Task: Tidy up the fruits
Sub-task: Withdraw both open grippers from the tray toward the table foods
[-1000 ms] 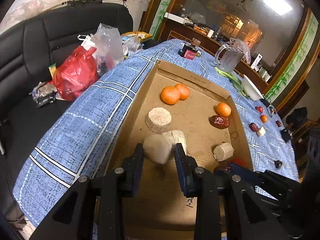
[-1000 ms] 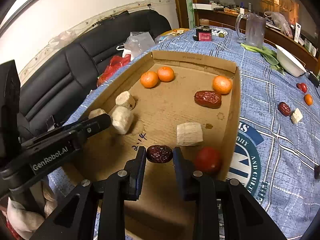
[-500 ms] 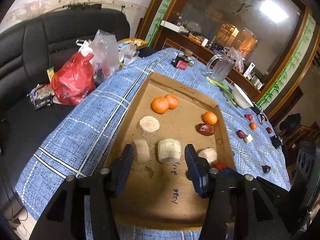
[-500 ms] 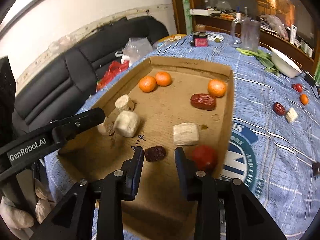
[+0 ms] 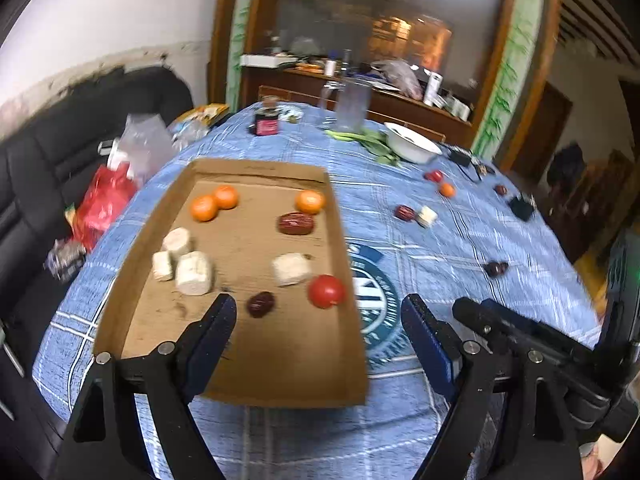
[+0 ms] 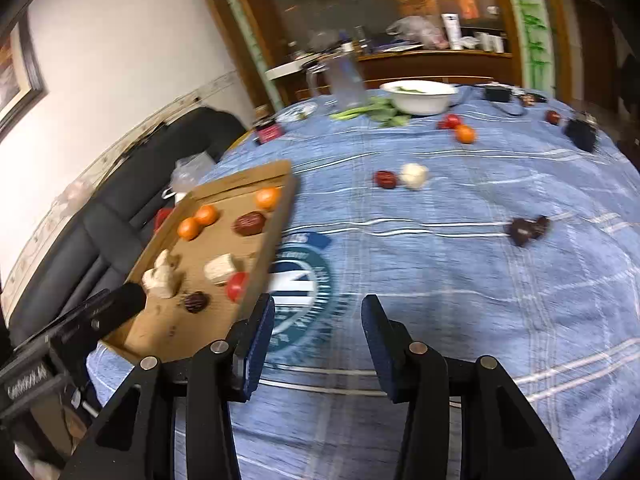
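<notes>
The left gripper [image 5: 318, 310] and right gripper [image 6: 318, 314] had both just been opening and stood spread with nothing between the jaws. In the cardboard tray [image 5: 256, 368] lay 3 oranges [image 5: 204, 208], 4 pale chunks [image 5: 194, 273], 2 dates [image 5: 296, 224] and 1 tomato [image 5: 327, 291]; more fruit lay loose on the blue tablecloth [image 6: 440, 264].

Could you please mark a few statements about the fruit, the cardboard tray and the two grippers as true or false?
1. Three oranges lie in the cardboard tray. True.
2. The left gripper is shut on a white chunk. False: its jaws have just been opening and stand wide, with nothing between them.
3. The red tomato lies in the tray near its right wall. True.
4. The white bowl stands inside the tray. False: it stands on the blue tablecloth at the far side.
5. The right gripper holds a date. False: its jaws have just been opening and are empty.
</notes>
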`<state>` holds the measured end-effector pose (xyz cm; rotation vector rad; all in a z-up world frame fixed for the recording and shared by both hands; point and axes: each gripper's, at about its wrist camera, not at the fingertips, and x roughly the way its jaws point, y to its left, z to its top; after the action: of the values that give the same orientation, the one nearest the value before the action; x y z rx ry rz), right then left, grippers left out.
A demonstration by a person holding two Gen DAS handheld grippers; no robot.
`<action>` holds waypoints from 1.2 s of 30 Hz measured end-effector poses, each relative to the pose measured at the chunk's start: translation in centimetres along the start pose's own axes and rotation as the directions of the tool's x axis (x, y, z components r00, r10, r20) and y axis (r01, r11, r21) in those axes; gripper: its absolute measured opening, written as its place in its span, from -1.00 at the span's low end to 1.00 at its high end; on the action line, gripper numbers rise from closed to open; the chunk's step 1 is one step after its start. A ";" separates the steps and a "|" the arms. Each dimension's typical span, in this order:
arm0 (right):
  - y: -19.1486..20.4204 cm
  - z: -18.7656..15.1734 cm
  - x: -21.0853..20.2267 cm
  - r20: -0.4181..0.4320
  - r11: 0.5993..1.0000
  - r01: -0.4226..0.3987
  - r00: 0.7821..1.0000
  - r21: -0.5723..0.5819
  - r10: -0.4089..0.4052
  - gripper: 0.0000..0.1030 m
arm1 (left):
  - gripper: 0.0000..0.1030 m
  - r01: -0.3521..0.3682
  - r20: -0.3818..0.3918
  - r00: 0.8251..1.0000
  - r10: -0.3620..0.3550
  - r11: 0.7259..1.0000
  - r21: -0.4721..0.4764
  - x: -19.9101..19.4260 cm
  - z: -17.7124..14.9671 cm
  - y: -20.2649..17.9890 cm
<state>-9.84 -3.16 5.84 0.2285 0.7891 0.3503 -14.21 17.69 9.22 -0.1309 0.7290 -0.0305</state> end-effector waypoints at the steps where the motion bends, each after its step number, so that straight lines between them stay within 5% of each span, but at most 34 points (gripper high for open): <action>1: -0.6 -0.1 -0.3 0.006 1.000 0.006 1.000 0.007 -0.006 -0.04 | 0.63 -0.015 0.005 1.000 0.015 1.000 0.024 -0.2 -0.1 -0.8; 14: -4.7 -1.1 -3.5 0.056 0.997 0.009 0.998 0.081 -0.013 0.06 | 0.63 -0.150 0.097 0.986 0.135 0.976 0.159 -2.3 -0.7 -6.1; 36: -5.3 -1.9 -3.2 0.035 0.996 0.014 0.999 0.085 -0.017 0.06 | 0.63 -0.155 0.065 0.987 0.146 0.973 0.172 -1.3 -1.3 -6.5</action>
<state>-12.08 -9.09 4.89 0.3071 0.7708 0.2975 -15.95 11.23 10.01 0.0933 0.6795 0.0528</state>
